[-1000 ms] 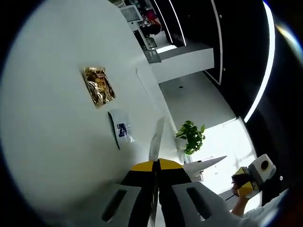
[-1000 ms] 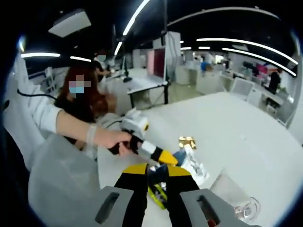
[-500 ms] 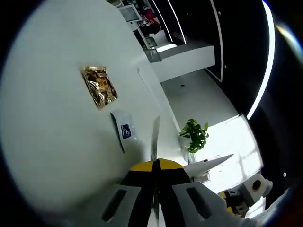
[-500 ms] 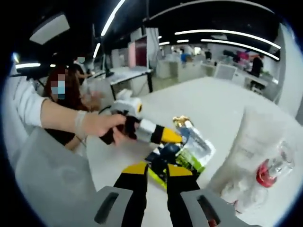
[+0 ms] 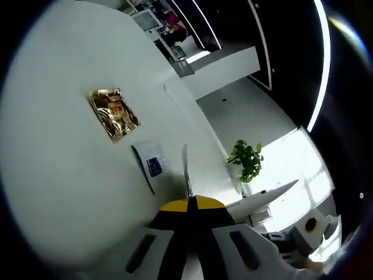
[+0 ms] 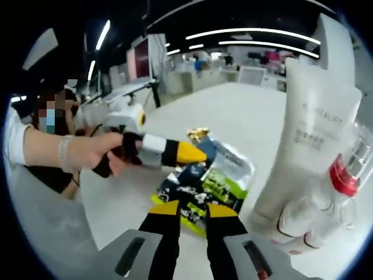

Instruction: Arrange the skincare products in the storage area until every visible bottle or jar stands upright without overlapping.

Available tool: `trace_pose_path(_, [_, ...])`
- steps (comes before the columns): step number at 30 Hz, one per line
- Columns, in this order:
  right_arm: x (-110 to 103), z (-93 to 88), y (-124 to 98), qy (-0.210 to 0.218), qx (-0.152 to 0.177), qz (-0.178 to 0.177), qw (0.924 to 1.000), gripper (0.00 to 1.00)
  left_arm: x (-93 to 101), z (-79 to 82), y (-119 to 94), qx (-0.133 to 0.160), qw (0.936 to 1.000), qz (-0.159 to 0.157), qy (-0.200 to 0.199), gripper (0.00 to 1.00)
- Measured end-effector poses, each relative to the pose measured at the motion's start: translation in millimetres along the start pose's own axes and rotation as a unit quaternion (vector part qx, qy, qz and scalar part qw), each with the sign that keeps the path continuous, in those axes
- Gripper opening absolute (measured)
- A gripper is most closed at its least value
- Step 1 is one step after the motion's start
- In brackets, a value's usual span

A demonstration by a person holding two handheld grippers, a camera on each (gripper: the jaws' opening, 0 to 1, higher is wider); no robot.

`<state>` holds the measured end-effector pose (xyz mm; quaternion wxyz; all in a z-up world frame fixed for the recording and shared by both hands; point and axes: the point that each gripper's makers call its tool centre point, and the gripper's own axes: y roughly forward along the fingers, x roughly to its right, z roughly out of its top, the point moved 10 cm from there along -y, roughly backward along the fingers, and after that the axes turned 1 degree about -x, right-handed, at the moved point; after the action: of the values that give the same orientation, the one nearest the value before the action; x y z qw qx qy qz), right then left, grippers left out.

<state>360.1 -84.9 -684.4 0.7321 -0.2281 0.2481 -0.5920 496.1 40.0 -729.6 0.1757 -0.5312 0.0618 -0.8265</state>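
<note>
My left gripper (image 5: 189, 201) is shut on a thin sachet (image 5: 186, 172) seen edge-on above the white table (image 5: 52, 175). In the right gripper view the left gripper (image 6: 191, 153), held by a person's hand (image 6: 102, 153), clamps that clear, blue-printed sachet (image 6: 230, 164). A dark and green sachet (image 6: 195, 191) lies flat just beyond my right gripper (image 6: 193, 211), whose jaws stand a narrow gap apart over its near edge. A tall white tube (image 6: 309, 134) stands upright at the right. A clear bottle with a red band (image 6: 341, 178) leans beside it.
A gold sachet (image 5: 113, 114) and a white sachet with a blue label (image 5: 151, 166) lie flat on the table. Small clear bottles (image 6: 300, 224) crowd the tube's base. A potted plant (image 5: 247, 162) stands past the table edge. A seated person (image 6: 44, 116) is at the left.
The right view has swung toward the tube and bottles, which now loom large at the right. The left gripper still holds its sachet; its view shifted slightly.
</note>
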Motion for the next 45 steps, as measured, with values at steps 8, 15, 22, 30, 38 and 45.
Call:
trace_pose_path(8, [-4, -14.9, 14, -0.011, -0.017, -0.029, 0.9994, 0.12, -13.2, 8.8, 4, -0.013, 0.9982, 0.004, 0.059, 0.0])
trace_pose_path(15, [-6, -13.9, 25, -0.008, -0.014, -0.047, 0.9988, 0.12, -22.1, 12.3, 6, -0.022, 0.9939, 0.017, 0.107, 0.0])
trace_pose_path(22, [-6, -19.3, 33, -0.007, -0.019, -0.06, 0.998, 0.13, -12.0, -1.8, 7, -0.03, 0.988, 0.028, 0.149, 0.0])
trace_pose_path(30, [-5, -24.4, 32, -0.014, -0.031, -0.07, 0.997, 0.13, -15.1, -0.6, 8, -0.04, 0.9808, 0.035, 0.188, 0.0])
trace_pose_path(38, [-4, -26.3, 28, -0.036, -0.042, -0.071, 0.996, 0.09, -12.2, -5.4, 10, -0.047, 0.9734, 0.038, 0.221, 0.0])
trace_pose_path(45, [-4, -26.3, 29, -0.044, -0.044, -0.073, 0.9954, 0.09, -10.5, -2.8, 12, -0.048, 0.9587, 0.042, 0.277, 0.02])
